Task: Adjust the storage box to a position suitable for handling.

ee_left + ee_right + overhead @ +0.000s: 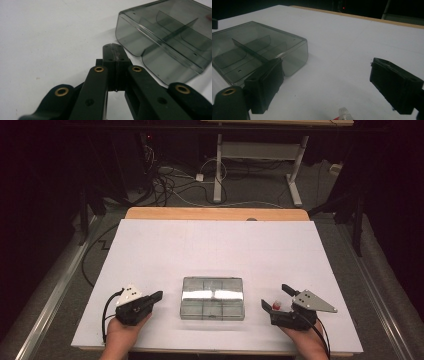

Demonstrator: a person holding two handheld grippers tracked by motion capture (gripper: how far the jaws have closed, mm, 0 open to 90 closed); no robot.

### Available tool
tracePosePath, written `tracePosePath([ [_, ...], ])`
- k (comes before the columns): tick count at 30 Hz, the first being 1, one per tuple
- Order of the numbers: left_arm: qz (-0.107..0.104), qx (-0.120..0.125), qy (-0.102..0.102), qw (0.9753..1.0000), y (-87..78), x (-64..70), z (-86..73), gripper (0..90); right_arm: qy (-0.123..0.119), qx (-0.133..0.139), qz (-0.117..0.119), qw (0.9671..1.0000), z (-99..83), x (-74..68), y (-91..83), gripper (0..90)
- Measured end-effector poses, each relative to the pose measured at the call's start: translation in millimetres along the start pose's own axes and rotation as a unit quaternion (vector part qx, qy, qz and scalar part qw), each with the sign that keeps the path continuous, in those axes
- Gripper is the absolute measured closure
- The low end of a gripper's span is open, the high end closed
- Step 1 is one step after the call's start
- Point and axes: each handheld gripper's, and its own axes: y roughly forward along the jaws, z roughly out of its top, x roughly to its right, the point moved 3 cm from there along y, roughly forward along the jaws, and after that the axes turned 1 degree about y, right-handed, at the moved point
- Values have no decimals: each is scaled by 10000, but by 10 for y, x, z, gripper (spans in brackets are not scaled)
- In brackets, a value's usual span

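White sheet covers a wooden tabletop; dark room behind, grey floor with loose cables and a white desk frame. Smoky clear compartment box lies flat near the front edge, between the 2 grippers. Left gripper: jaws pressed together, empty, just left of the box. Right gripper: jaws spread wide, a small red-and-clear item between them on the sheet.

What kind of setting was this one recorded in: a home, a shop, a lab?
Most likely a lab or recording workspace, not a home. A white board covers a wooden table, cables lie loose on the floor behind it, and an adjustable desk frame stands beyond. The surroundings are dark, with light falling mainly on the table.
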Motion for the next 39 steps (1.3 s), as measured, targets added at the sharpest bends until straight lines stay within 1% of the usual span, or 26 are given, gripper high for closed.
tracePosePath([
  [3, -9, 85, 76, 9999, -34, 10, 21, 878, 21, -36, 28, 10000, -2, -16, 8, 182],
  [4, -34, 82, 64, 9999, -29, 9, 16, 878, 21, -36, 28, 10000, -2, -16, 8, 182],
  [6, -148, -18, 93, 9998, 6, 12, -15, 864, -10, -71, 89, 9999, -2, -37, 7, 231],
  [7, -148, -18, 93, 9998, 6, 12, -15, 808, -17, -78, 115, 9999, -1, -42, 7, 257],
  [8, -238, -73, 111, 9996, 16, 28, -22, 769, -27, -90, 142, 9999, -1, -47, 6, 282],
  [9, -238, -73, 111, 9996, 16, 28, -22, 742, -27, -90, 142, 9999, -1, -47, 6, 282],
  [10, -241, -70, 160, 9996, 12, 43, -21, 705, -29, -106, 171, 9998, 1, -64, 6, 318],
  [12, -244, -51, 265, 9993, 7, 79, -13, 626, -49, -126, 219, 9997, -1, -79, 7, 359],
  [13, -256, -57, 312, 9992, 11, 93, -8, 626, -49, -126, 219, 9997, -1, -79, 7, 359],
  [14, -295, -67, 394, 9988, 14, 109, -1, 525, -61, -176, 263, 9995, -6, -94, 14, 404],
  [16, -345, -22, 373, 9987, 21, 114, -3, 429, -66, -233, 292, 9993, -11, -108, 19, 455],
  [17, -345, -22, 373, 9987, 21, 114, -3, 368, -66, -233, 292, 9993, -11, -108, 19, 455],
  [18, -332, 7, 353, 9988, 28, 114, -3, 368, -59, -257, 307, 9992, -13, -114, 21, 477],
  [19, -313, 45, 345, 9989, 34, 116, -2, 285, -42, -287, 342, 9990, -11, -120, 25, 513],
  [20, -316, 83, 330, 9989, 42, 122, 2, 285, -42, -287, 342, 9990, -11, -120, 25, 513],
  [21, -317, 116, 321, 9989, 51, 134, 20, 179, -15, -295, 376, 9989, -7, -129, 27, 555],
  [22, -317, 116, 321, 9989, 51, 134, 20, 144, -15, -295, 376, 9989, -7, -129, 27, 555],
  [23, -326, 141, 324, 9988, 49, 137, 27, 126, -9, -328, 390, 9987, -11, -145, 34, 597],
  [24, -328, 176, 316, 9988, 44, 141, 34, 126, -9, -328, 390, 9987, -11, -145, 34, 597],
  [25, -330, 181, 316, 9988, 44, 143, 41, 43, -23, -368, 408, 9985, -16, -165, 42, 631],
  [26, -354, 155, 319, 9987, 50, 142, 48, 4, -36, -399, 411, 9984, -16, -176, 43, 649],
  [27, -345, 125, 321, 9988, 55, 137, 52, 0, -52, -401, 416, 9983, -14, -184, 44, 663],
  [31, -318, 164, 263, 9990, 52, 116, 58, 0, -49, -427, 462, 9980, -10, -204, 49, 682],
  [37, -366, 195, 255, 9988, 56, 120, 66, 0, -56, -435, 552, 9975, -7, -245, 63, 767],
  [38, -379, 207, 275, 9987, 46, 125, 73, 0, -91, -408, 552, 9976, -5, -257, 60, 863],
  [39, -379, 207, 275, 9987, 46, 125, 73, 0, -98, -414, 571, 9975, -3, -261, 62, 900],
])
